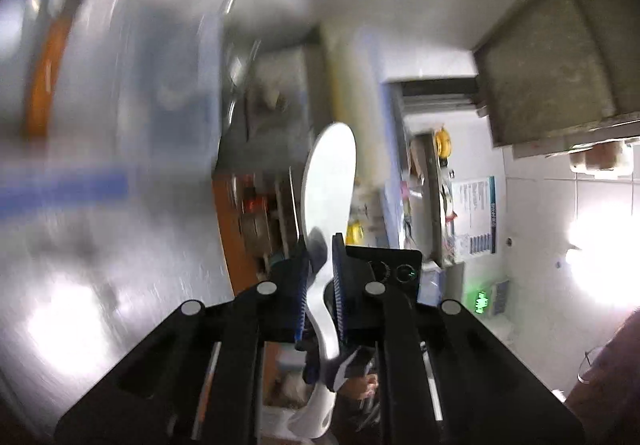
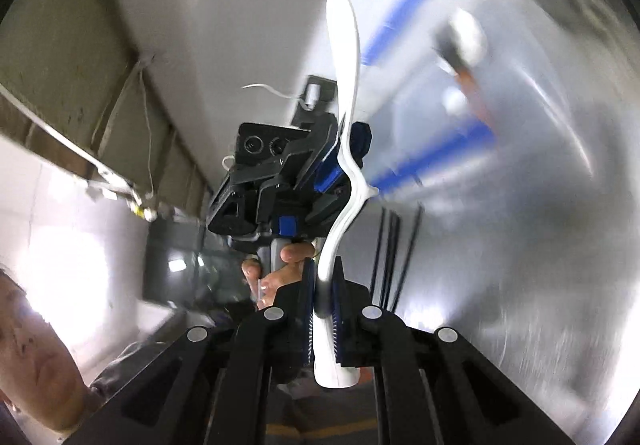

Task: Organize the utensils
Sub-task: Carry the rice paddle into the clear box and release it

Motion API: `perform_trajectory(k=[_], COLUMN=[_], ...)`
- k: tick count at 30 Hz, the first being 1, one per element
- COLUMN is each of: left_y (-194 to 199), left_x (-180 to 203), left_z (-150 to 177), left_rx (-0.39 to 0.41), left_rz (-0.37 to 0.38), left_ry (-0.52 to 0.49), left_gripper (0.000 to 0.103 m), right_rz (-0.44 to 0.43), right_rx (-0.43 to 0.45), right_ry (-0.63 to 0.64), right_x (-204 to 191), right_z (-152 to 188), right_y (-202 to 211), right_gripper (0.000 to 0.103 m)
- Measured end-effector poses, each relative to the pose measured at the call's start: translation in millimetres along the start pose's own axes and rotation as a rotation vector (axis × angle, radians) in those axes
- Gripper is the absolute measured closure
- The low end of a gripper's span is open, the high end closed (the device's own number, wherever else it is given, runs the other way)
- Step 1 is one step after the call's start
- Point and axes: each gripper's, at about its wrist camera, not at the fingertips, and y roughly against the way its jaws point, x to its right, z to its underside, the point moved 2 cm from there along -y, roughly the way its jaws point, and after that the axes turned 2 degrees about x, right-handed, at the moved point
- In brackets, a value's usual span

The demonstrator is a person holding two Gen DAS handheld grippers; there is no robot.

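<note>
Where steel counter [image 1: 80, 285] gleams, tiled wall [image 1: 560, 205] adjoins.

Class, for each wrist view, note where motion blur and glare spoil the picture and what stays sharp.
Left wrist: steel surface smeared, glare lower left; white spatula fairly sharp. Right wrist: blue streaks blurred, spatula and left gripper crisp.

— What is blocked around the jaws?
— The gap in each gripper is filled by the white spatula [image 2: 343, 93]. The left gripper [image 2: 340, 157] is met just beyond the right gripper [image 2: 322, 297].
— And open room?
— Free space is seen to the right above the blurred steel counter [image 2: 540, 245], where thin black rods [image 2: 394, 257] stand close by.
</note>
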Motion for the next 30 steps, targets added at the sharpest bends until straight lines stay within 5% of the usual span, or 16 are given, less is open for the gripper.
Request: perform_trajectory(k=[5, 9, 13, 19, 24, 27, 30], left_y=[36, 35, 20, 11, 9, 7, 11], left_x=[12, -28, -78, -137, -153, -153, -145], left_z=[-76, -140, -170, -167, -155, -157, -155], left_rx=[0.093, 0.107, 0.067, 0.009, -0.014, -0.015, -0.007], left_rz=[-0.107, -0.223, -0.318, -0.438, -0.513, -0.525, -0.586], left_ry=[-0.089, 0.005, 0.100, 0.182, 0.211, 0.209, 0.168], left_gripper=[0.092, 0.092, 0.092, 0.092, 0.092, 0.092, 0.088], right_rz=[0.081, 0.158, 0.256, 0.438, 0.610, 0.642, 0.746], right_rx=[-0.097, -0.162, -0.226, -0.315, -0.386, -0.416, -0.435], right_ry=[0.060, -0.034, -0.152, -0.233, -0.227, -0.215, -0.165], right_x=[-15, 20, 73, 132, 149, 151, 144], right_z=[-95, -152, -188, -203, -207, -203, -196], right_y=[-49, -88, -126, -155, -166, -171, -176], right_gripper=[0.094, 0.093, 0.092, 0.094, 0.093, 0.093, 0.071])
